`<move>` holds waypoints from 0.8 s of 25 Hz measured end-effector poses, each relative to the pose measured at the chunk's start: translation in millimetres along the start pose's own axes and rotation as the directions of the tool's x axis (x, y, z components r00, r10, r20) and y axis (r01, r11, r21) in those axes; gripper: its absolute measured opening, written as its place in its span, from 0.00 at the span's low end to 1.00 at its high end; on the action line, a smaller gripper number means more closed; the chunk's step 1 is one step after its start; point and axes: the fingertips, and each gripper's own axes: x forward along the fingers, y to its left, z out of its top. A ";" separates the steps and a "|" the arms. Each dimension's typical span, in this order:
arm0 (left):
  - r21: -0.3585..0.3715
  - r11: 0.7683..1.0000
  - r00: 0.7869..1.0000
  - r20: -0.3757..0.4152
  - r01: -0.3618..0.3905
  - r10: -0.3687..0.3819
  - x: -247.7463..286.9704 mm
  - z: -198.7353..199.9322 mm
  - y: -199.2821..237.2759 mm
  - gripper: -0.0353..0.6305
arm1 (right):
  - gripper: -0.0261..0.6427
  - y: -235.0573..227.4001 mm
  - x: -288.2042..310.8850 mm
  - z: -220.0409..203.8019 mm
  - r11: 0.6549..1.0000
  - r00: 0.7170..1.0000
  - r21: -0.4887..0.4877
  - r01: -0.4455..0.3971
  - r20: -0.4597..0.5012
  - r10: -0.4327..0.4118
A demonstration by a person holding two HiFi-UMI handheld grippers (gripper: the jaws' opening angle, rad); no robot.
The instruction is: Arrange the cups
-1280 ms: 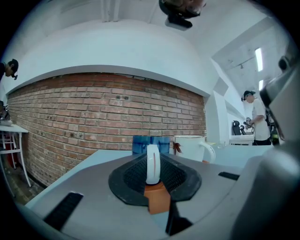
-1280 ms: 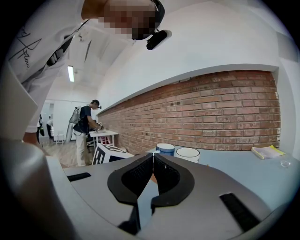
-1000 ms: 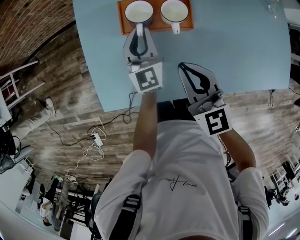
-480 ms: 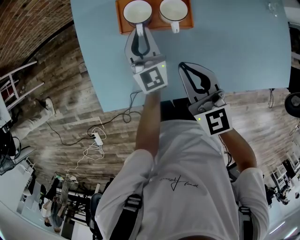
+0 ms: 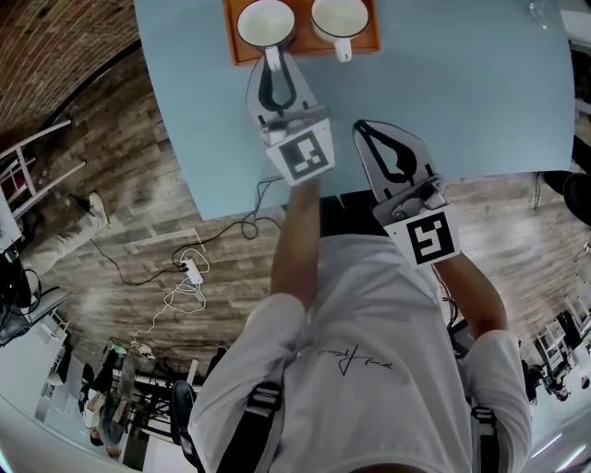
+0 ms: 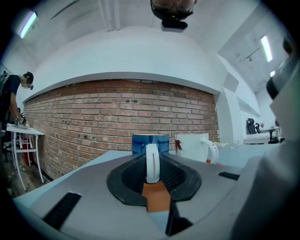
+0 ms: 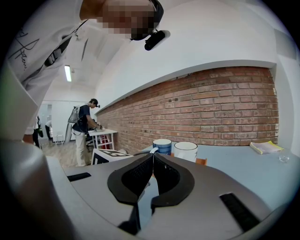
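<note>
Your left hand-held gripper (image 5: pixel 273 57) pinches the handle (image 6: pixel 152 162) of the blue cup (image 5: pixel 265 22), on the orange tray (image 5: pixel 231 39) at the far edge of the counter (image 5: pixel 462 92) — the hold looks thin, so a quick lift could swing it into the white cup (image 5: pixel 340 18). Your right hand-held gripper (image 5: pixel 363 129) hangs closed, empty.

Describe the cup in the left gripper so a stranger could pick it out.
On the light blue table, an orange rectangular tray at the far edge carries two cups. It is the left one, a blue cup whose white handle the left gripper clamps; the neighbouring white cup stands free.
</note>
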 end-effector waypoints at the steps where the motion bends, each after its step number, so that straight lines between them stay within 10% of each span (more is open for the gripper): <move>1: 0.001 1.000 1.000 0.002 0.002 -0.002 -0.5 -0.5 -0.1 0.14 | 0.07 0.1 -0.3 -0.6 1.000 1.000 0.000 -0.001 -0.001 0.001; 20: 0.054 0.996 0.998 -0.025 0.066 -0.064 -1.6 -5.6 -7.6 0.32 | 0.07 -1.6 -0.6 -0.9 1.000 1.000 0.004 0.007 -0.009 -0.007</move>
